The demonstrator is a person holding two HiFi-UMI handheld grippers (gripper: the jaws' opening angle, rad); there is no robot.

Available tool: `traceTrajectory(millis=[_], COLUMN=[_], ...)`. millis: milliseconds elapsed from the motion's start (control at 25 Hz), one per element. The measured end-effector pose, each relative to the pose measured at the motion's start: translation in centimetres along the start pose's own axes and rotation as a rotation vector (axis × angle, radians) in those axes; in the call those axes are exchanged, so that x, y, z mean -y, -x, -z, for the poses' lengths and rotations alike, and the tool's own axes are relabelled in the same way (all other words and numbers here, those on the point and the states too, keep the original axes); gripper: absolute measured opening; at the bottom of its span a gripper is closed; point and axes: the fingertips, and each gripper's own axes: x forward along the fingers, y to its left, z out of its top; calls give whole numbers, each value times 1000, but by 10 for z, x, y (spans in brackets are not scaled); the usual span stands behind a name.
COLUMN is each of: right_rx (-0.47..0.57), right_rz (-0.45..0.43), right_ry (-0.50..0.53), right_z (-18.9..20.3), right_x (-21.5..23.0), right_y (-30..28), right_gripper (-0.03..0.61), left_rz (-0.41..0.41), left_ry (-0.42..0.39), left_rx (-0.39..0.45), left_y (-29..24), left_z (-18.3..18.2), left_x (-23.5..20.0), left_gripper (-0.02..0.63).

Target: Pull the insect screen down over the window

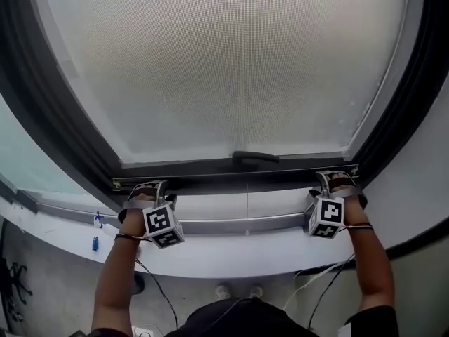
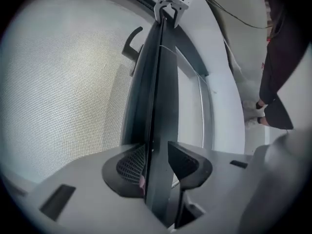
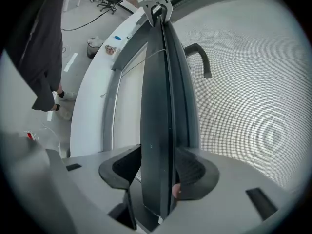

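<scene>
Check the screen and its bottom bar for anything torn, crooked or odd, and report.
Nothing stands out. The grey mesh insect screen shows no tear or sag, its dark metal bottom bar runs straight, the left tool and right tool each clamp one end, and the black hook-shaped handle sits mid-bar.

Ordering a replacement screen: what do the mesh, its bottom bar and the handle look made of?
The mesh is a fine grey woven grid, see-through, probably fibreglass or polyester. The bottom bar is a dark, smooth profile with satin sheen: likely coated aluminium, possibly plastic. The handle is matte black, probably moulded plastic.
</scene>
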Motion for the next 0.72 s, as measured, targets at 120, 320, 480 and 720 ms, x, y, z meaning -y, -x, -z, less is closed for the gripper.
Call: traceTrajectory(millis=[120, 320, 480, 720], right_rx=[-13, -21, -20, -20], right_rz=[26, 43, 25, 2], right_ry=[11, 5, -4, -18], right_z=[2, 3, 1, -3], right_x=[3, 1, -2, -7], right_y=[-1, -3, -3, 0], right_gripper=[212, 212, 212, 212], left_rz=[2, -46, 5, 15], left_ry=[5, 8, 34, 23], left_rx=[-18, 1, -5, -9], left_y=[2, -4, -2, 2], left_z=[1, 0, 1, -1], left_x=[1, 1, 7, 10], left_gripper=[143, 144, 144, 144])
